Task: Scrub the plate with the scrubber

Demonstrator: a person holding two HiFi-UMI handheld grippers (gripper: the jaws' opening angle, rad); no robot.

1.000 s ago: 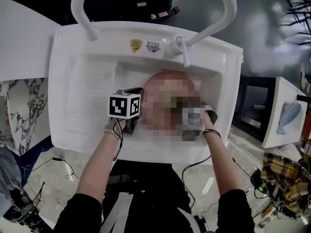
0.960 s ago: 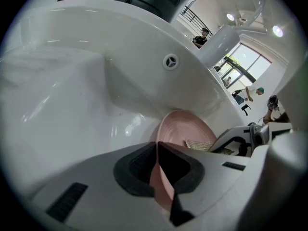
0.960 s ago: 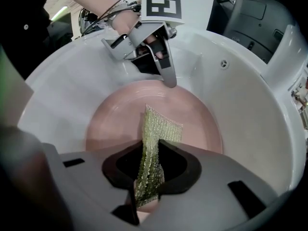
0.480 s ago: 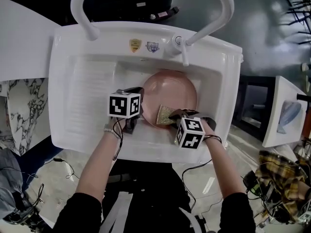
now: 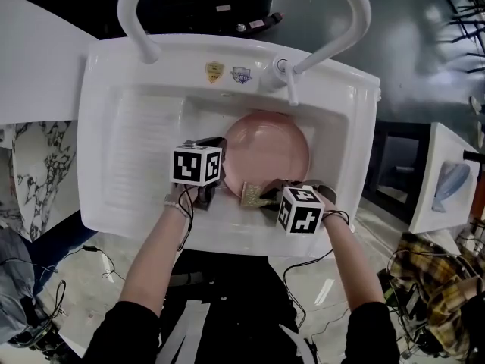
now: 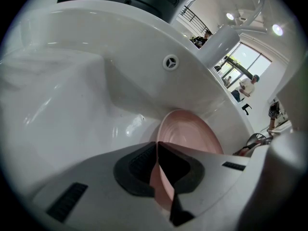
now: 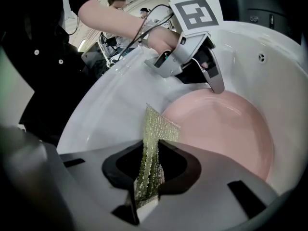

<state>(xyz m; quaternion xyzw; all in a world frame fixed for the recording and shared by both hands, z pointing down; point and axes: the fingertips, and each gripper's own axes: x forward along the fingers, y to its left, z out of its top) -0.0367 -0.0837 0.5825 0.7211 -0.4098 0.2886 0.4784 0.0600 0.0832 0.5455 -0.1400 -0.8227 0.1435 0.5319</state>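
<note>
Nearest, right gripper (image 7: 150, 147): jaws pinching the scrubber, pads pressed on its lower part; poised over the sink's near rim.
Scrubber (image 7: 158, 126): yellow-green mesh sheet, standing upright between the right jaws, upper corner poking out past their tips; just ahead of those tips, at the plate's near edge; impossible to tell whether touching the plate or just short of it.
Left gripper (image 6: 157, 146): jaws clamped on the plate's rim, thin pink edge running between the dark pads; placed to the left of the right jaws, near them but apart.
Plate (image 5: 269, 149): pink, round, lying in the basin; straight ahead of both pairs of jaws, left rim caught in the left jaws, open face spreading away from the right jaws.
Sink (image 5: 227, 237): white, glossy; basin wall rising beyond the plate, ribbed draining area off to the left of the left jaws.
Overflow hole (image 6: 170, 61): small round fitting in the basin's back wall, beyond the plate from the left jaws.
Faucet (image 5: 286, 78): white, on the back ledge, well past the plate from both pairs of jaws.
Stickers (image 5: 214, 70): two small badges on the back ledge, left of the faucet.
</note>
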